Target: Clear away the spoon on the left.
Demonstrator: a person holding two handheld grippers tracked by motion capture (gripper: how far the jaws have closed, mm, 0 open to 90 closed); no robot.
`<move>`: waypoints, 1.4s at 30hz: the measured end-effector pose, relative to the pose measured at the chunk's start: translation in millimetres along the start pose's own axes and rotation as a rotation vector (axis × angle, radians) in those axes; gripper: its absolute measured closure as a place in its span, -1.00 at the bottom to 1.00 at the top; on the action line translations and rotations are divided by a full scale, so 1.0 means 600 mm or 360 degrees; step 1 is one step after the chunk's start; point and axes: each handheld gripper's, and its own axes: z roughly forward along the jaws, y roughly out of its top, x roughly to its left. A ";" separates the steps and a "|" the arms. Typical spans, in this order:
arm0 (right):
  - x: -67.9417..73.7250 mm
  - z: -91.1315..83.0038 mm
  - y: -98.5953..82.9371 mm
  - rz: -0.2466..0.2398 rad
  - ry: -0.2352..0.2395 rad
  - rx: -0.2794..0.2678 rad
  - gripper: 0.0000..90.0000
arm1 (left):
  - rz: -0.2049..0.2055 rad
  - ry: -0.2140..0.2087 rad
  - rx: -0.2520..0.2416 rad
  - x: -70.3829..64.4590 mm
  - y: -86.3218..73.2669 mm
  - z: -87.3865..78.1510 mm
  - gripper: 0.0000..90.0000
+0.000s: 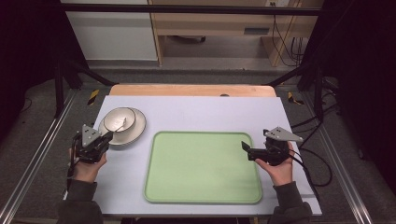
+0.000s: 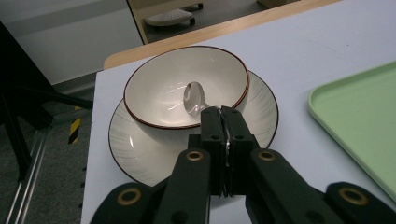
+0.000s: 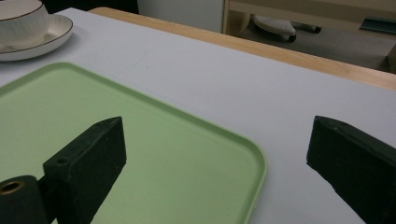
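Now gripping the spoon (image 2: 194,95) by the end of its handle with the left gripper (image 2: 223,112), jaws pressed shut on it, and with the spoon head lying low inside the bowl (image 2: 154,88). Bowl seated on the plate (image 2: 140,158), both near the far left corner of the tabletop (image 1: 210,112), close to its left edge. Right gripper (image 3: 217,123) held with jaws wide apart and gripping nothing, above the right edge of the green tray (image 1: 203,165), well apart from the bowl. Probably about to lift the spoon out, and here several risks. First, only a small bite on a thin, glossy handle: easy to let it turn or slip between the jaws, then to drop it back on the ceramic with a hard knock. Second, if pulled toward the hand instead of upward, likely to catch the spoon head under the near rim of the bowl, and so to tilt the bowl or drag it across the plate. Third, being so near the left edge, not much room for a pushed plate before going over. Also no help possible from the right gripper at this distance to steady the bowl. Safer to raise straight up first, slowly, and only then to carry across to the tray.
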 end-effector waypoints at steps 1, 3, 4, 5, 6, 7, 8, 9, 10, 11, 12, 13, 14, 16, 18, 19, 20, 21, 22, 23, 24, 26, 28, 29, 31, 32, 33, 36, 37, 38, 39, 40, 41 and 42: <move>0.000 0.000 0.000 0.0002 -0.0001 0.0000 -0.89 | 0.0002 0.0000 0.0000 0.000 0.000 -0.001 0.97; 0.000 0.000 0.000 0.0002 0.0000 0.0001 -0.89 | 0.0007 0.0001 -0.0001 0.001 0.001 -0.002 0.98; 0.000 0.000 0.000 0.0001 -0.0001 0.0001 -0.89 | 0.0006 0.0003 -0.0009 0.000 0.001 -0.003 0.98; 0.000 0.000 0.000 0.0004 -0.0001 0.0000 -0.89 | 0.0007 0.0001 -0.0013 0.001 0.001 -0.005 0.98; 0.000 0.000 0.000 0.0003 -0.0001 -0.0001 -0.89 | 0.0005 -0.0003 -0.0018 0.001 0.002 -0.006 0.98; 0.000 0.000 0.000 0.0001 0.0000 0.0001 -0.89 | 0.0006 -0.0003 -0.0021 0.002 0.002 -0.007 0.98; 0.000 0.000 0.000 0.0001 0.0000 0.0001 -0.89 | 0.0005 -0.0001 -0.0024 0.002 0.002 -0.008 0.98; 0.000 0.000 0.000 0.0001 0.0000 0.0001 -0.89 | 0.0005 -0.0002 -0.0028 0.003 0.003 -0.009 0.98; 0.000 0.000 0.000 0.0001 -0.0001 0.0002 -0.89 | 0.0003 -0.0002 -0.0033 0.004 0.003 -0.010 0.98; 0.000 0.000 0.000 0.0001 -0.0001 0.0003 -0.89 | 0.0002 -0.0002 -0.0036 0.004 0.003 -0.011 0.98; 0.000 0.000 0.000 0.0001 -0.0001 0.0002 -0.89 | 0.0003 0.0000 -0.0037 0.004 0.004 -0.012 0.98; 0.000 0.000 0.000 0.0001 0.0001 0.0002 -0.89 | 0.0004 0.0000 -0.0043 0.005 0.004 -0.013 0.98; 0.000 0.000 0.000 0.0002 0.0001 0.0001 -0.89 | 0.0005 -0.0003 -0.0051 0.005 0.004 -0.014 0.98; 0.001 0.001 0.000 0.0006 0.0004 0.0006 -0.89 | 0.0005 -0.0002 -0.0069 0.005 0.005 -0.017 0.98; 0.000 0.002 -0.001 -0.0002 0.0005 0.0008 -0.89 | 0.0003 -0.0001 -0.0079 0.006 0.007 -0.021 0.98; 0.000 0.002 -0.001 -0.0004 0.0005 0.0008 -0.89 | 0.0006 0.0003 -0.0085 0.007 0.007 -0.022 0.98; 0.000 0.001 -0.001 -0.0003 0.0005 0.0007 -0.89 | 0.0001 0.0003 -0.0089 0.007 0.008 -0.024 0.98; 0.001 0.001 0.000 0.0006 0.0003 0.0008 -0.89 | 0.0004 0.0004 -0.0091 0.008 0.009 -0.025 0.98; 0.000 0.001 0.000 0.0001 0.0004 0.0004 -0.89 | 0.0005 0.0008 -0.0099 0.008 0.009 -0.027 0.98; 0.000 0.001 0.000 0.0003 0.0004 0.0002 -0.89 | 0.0004 0.0009 -0.0103 0.008 0.010 -0.028 0.98; 0.000 0.000 0.000 0.0003 0.0004 0.0001 -0.89 | 0.0006 0.0009 -0.0108 0.008 0.011 -0.030 0.98; 0.000 -0.001 0.000 0.0002 0.0003 0.0002 -0.89 | 0.0010 0.0014 -0.0117 0.008 0.012 -0.033 0.98; 0.000 -0.001 0.000 0.0003 0.0002 0.0000 -0.89 | 0.0021 0.0019 -0.0125 0.008 0.013 -0.036 0.98; -0.001 -0.001 0.000 0.0001 0.0001 -0.0001 -0.89 | 0.0022 0.0021 -0.0128 0.008 0.014 -0.037 0.98; -0.001 -0.001 0.001 0.0004 0.0002 -0.0001 -0.89 | 0.0024 0.0023 -0.0144 0.007 0.016 -0.041 0.98; -0.001 -0.002 0.001 0.0002 0.0001 -0.0002 -0.89 | 0.0026 0.0023 -0.0151 0.007 0.017 -0.043 0.98; -0.001 -0.002 0.001 0.0007 0.0003 -0.0008 -0.89 | 0.0023 0.0023 -0.0162 0.007 0.018 -0.045 0.98; -0.002 -0.003 0.001 0.0004 0.0000 -0.0005 -0.89 | 0.0022 0.0021 -0.0179 0.007 0.021 -0.051 0.98; -0.002 -0.004 0.002 0.0005 0.0000 -0.0004 -0.89 | 0.0022 0.0021 -0.0186 0.007 0.022 -0.053 0.98; -0.002 -0.004 0.002 0.0004 -0.0001 -0.0006 -0.89 | 0.0021 0.0019 -0.0187 0.007 0.023 -0.055 0.98; -0.002 -0.004 0.002 0.0005 0.0000 -0.0010 -0.89 | 0.0025 0.0021 -0.0194 0.006 0.023 -0.056 0.98; -0.003 -0.005 0.002 0.0002 0.0000 -0.0010 -0.89 | 0.0027 0.0019 -0.0202 0.005 0.024 -0.058 0.98; -0.003 -0.005 0.002 0.0006 -0.0003 -0.0012 -0.89 | 0.0037 0.0018 -0.0209 0.005 0.025 -0.060 0.98; -0.003 -0.005 0.002 0.0007 -0.0002 -0.0012 -0.89 | 0.0040 0.0020 -0.0218 0.003 0.026 -0.061 0.98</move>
